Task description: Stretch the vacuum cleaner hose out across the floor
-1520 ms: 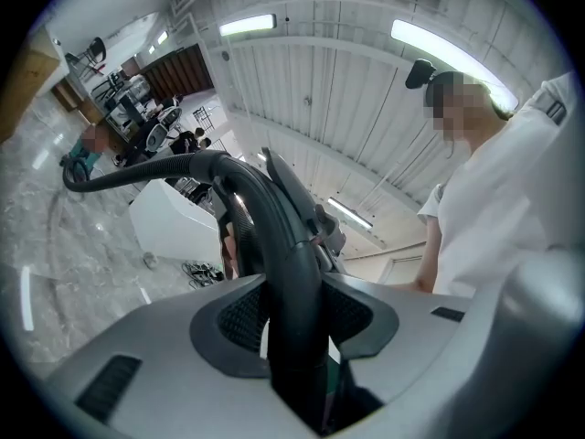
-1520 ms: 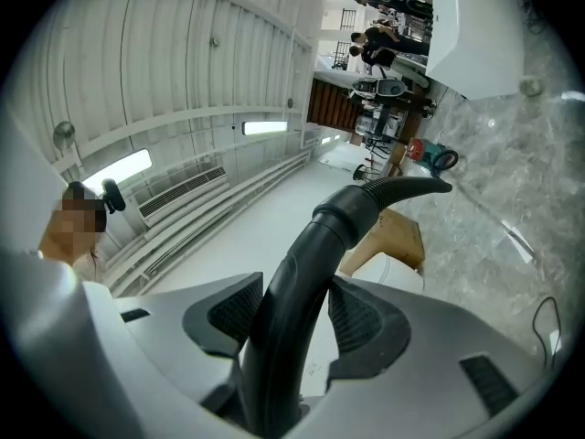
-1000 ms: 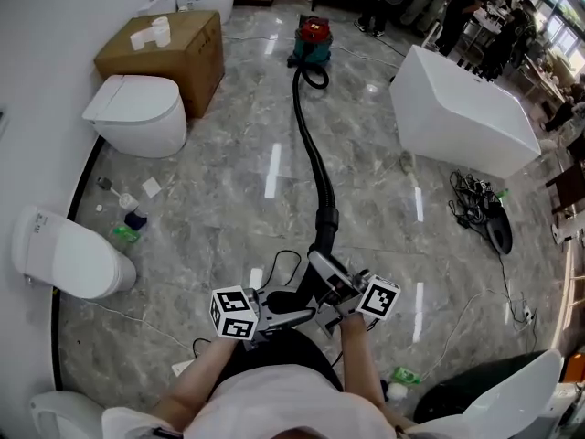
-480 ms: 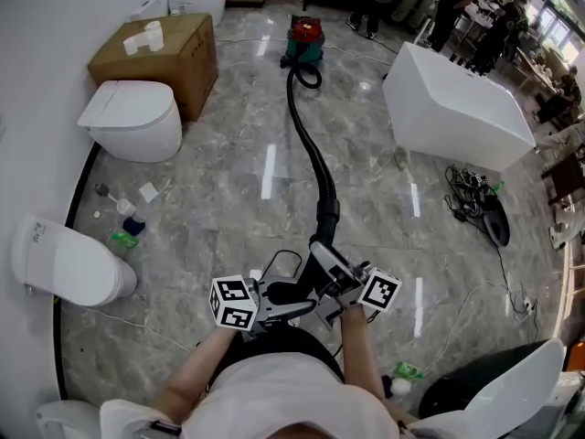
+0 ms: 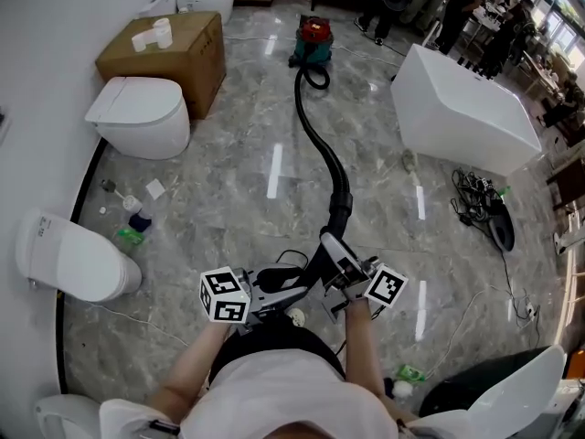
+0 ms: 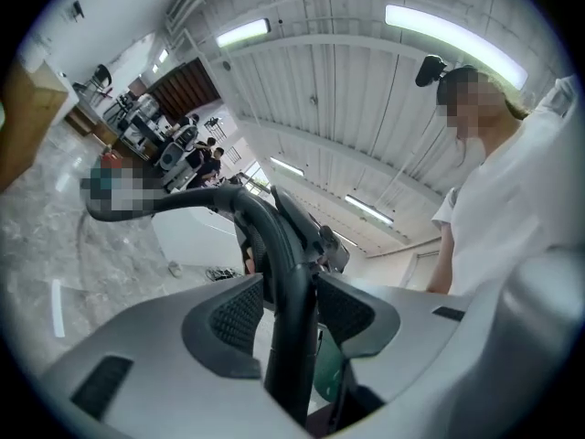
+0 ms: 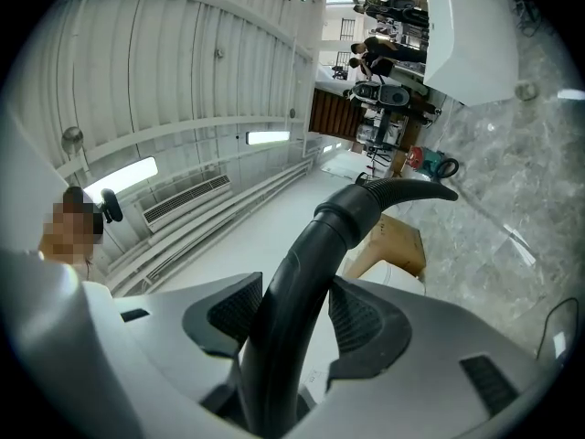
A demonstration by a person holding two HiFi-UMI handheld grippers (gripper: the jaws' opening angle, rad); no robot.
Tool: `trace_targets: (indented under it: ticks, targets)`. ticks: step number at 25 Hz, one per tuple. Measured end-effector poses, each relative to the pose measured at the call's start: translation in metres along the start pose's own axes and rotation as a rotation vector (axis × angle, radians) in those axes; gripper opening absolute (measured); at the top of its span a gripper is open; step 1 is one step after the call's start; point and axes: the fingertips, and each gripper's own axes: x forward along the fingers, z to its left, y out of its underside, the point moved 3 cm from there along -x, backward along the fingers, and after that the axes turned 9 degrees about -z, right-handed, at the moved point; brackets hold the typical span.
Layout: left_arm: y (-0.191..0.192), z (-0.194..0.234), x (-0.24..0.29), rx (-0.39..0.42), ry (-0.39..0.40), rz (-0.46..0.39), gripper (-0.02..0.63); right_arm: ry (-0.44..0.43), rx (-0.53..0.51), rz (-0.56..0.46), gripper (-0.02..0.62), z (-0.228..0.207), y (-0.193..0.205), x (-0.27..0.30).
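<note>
Hose: a black hose (image 5: 322, 146) lies along the grey marble floor (image 5: 228, 190). It runs from the red and teal vacuum cleaner (image 5: 313, 39) at the far end toward the person, and its rigid end tube is lifted off the floor.
Left tongs (image 6: 291, 314): closed on the end tube, with a ribbed pad pressing on each side.
Right tongs (image 7: 292, 323): closed on the same tube, nearer the cuff where the ribbed hose begins.
Change from a second ago: the hose, which ran almost straight, now bows out to the right in mid-run. The cuff sits further right (both grips look the same as before).
Surroundings: a cardboard box (image 5: 169, 48) and a white toilet (image 5: 142, 112) stand at the left, and a white bathtub (image 5: 466, 108) at the right, all well clear of the hose.
</note>
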Motion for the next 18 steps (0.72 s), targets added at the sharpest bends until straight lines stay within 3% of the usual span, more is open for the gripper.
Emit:
trace_targets:
  ticks: [3, 6, 10, 14, 18]
  targets:
    - [-0.023, 0.001, -0.022, -0.013, -0.053, -0.084, 0.169, 0.010, -0.012, -0.006, 0.227, -0.003, 0.000, 0.004]
    - [-0.040, -0.016, -0.037, -0.093, 0.004, -0.142, 0.169, 0.007, -0.053, 0.004, 0.229, 0.003, 0.004, 0.009]
    - [-0.031, -0.047, -0.047, -0.238, 0.133, -0.110, 0.169, -0.041, -0.076, -0.025, 0.229, 0.019, 0.009, 0.015]
    - [-0.007, -0.063, -0.047, -0.355, 0.153, -0.102, 0.169, -0.071, -0.089, -0.046, 0.230, 0.033, 0.007, 0.027]
    - [-0.010, -0.059, -0.047, -0.452, 0.120, -0.243, 0.169, -0.100, -0.105, -0.054, 0.232, 0.046, 0.009, 0.043]
